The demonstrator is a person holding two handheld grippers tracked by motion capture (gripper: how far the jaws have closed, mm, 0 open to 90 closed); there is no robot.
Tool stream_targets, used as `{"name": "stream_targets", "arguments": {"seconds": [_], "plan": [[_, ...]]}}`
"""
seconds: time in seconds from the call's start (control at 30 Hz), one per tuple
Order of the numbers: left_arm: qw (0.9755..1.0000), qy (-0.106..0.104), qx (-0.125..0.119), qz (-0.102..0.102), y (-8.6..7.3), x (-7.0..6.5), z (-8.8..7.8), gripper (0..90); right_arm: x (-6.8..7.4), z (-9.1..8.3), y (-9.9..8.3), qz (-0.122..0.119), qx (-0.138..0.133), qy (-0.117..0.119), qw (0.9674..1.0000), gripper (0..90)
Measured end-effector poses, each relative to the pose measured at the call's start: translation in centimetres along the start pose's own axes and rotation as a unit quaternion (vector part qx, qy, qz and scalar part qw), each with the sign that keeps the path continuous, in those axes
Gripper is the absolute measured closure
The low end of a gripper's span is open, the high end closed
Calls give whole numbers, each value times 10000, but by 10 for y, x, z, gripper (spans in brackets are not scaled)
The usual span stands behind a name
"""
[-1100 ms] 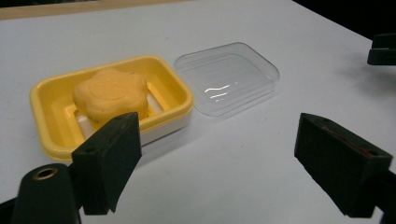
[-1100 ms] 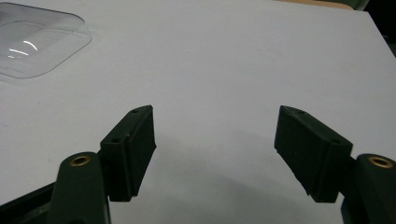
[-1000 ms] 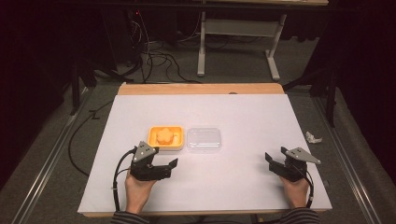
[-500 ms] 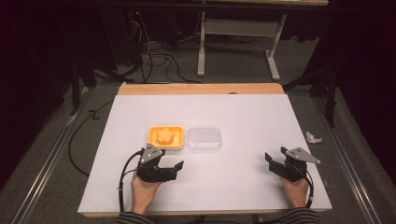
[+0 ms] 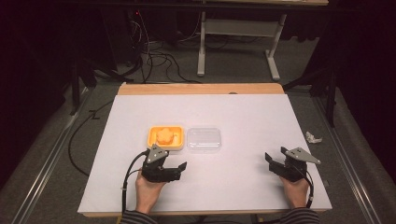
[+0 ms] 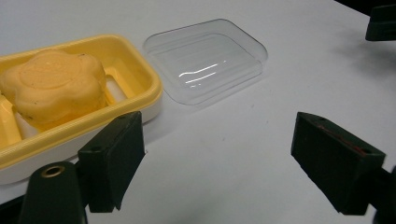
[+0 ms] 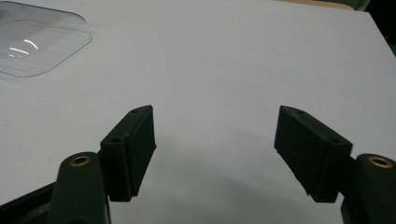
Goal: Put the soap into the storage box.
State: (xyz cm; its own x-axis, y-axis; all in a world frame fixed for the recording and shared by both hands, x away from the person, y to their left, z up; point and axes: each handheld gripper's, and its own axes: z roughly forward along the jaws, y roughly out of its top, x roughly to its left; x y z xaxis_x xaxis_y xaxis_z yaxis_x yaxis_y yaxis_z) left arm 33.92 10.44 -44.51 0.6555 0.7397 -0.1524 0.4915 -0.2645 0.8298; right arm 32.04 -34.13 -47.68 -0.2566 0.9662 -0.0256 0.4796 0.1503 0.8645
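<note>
- Yellow soap dish (image 5: 165, 138) sits on the white worktop (image 5: 243, 112), a little left of the middle, with an orange flower-shaped soap (image 5: 165, 136) inside it.
- Clear plastic lid (image 5: 204, 139) lies just beside the dish, on its right side, not yet on it.
- Left gripper (image 5: 173, 171) is now turned more to the right than a second ago, just near of the dish, and its jaws have just been closing; they remain apart, with nothing between them.
- Right gripper (image 5: 273, 163) rests at the near right, well apart from the lid, jaws wide apart and empty.
- I judge the left gripper is preparing to take the lid.
</note>
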Motion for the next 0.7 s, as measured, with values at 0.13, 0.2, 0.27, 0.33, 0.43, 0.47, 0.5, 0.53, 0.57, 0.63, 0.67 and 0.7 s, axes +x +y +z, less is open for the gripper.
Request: {"name": "stream_targets", "arguments": {"seconds": [0.13,0.2,0.27,0.33,0.43,0.47,0.5,0.53,0.57,0.63,0.67,0.7], "plan": [[10000,-5,15,28,-1,-2,5,178,0,0,0,-26,18,2,10000,296],[10000,-11,52,55,-1,-3,7,178,0,0,0,-3,3,-2,10000,296],[10000,-17,70,64,-2,-4,10,178,0,0,0,7,4,0,10000,296],[9998,128,13,176,-4,-6,11,182,0,0,0,-24,12,-6,10000,296],[9998,120,-78,136,-7,-5,8,187,1,1,0,-59,57,-7,10000,297],[9998,125,-109,102,-9,-3,6,187,1,1,0,-59,57,-7,10000,297],[9999,138,-69,52,-12,0,6,189,1,1,1,-54,73,-30,10000,297],[9999,138,-69,52,-12,0,6,189,1,1,1,-54,73,-30,10000,297],[9999,130,-42,41,-13,1,7,189,1,1,1,-38,72,-37,10000,297],[9999,135,-16,60,-13,1,9,190,0,1,0,9,65,-50,10000,297],[9999,140,-19,65,-13,1,11,192,0,1,0,19,58,-58,10000,297],[9999,145,2,64,-13,1,13,192,0,1,0,17,66,-57,10000,297]]}}
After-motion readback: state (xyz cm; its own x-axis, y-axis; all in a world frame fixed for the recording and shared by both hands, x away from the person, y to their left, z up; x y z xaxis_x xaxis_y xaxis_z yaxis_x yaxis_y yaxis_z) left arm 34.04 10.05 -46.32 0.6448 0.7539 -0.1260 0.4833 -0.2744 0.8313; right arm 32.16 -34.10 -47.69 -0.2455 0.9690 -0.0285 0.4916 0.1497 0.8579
